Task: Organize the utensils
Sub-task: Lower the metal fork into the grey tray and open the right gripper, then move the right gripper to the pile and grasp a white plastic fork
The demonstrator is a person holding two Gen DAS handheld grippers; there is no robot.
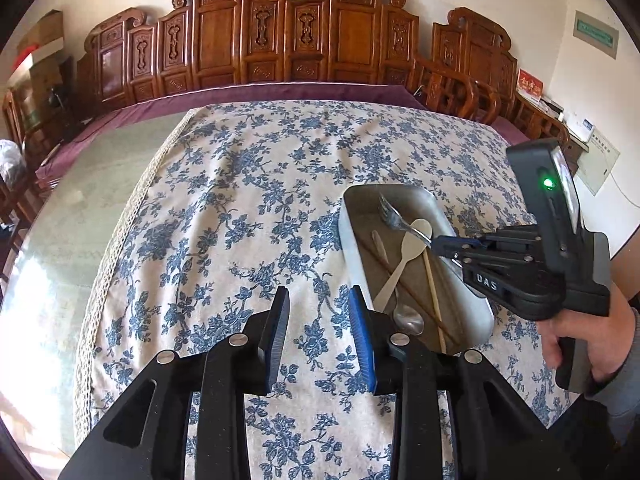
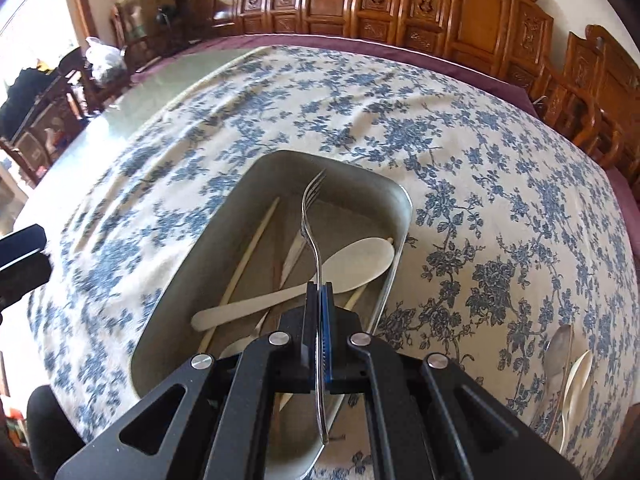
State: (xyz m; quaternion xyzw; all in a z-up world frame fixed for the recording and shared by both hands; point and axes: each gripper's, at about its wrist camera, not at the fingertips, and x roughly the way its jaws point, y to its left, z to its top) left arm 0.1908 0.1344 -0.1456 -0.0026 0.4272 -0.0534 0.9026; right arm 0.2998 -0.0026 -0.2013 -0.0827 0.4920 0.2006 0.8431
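Note:
A metal tray sits on the blue floral tablecloth. It holds a cream plastic spoon, a metal spoon, chopsticks and other utensils. My right gripper is shut on a metal fork and holds it above the tray, tines pointing away. My left gripper is open and empty over the cloth, just left of the tray.
A metal spoon and a cream spoon lie on the cloth to the right of the tray. Bare glass tabletop lies to the left. Carved wooden chairs line the far edge.

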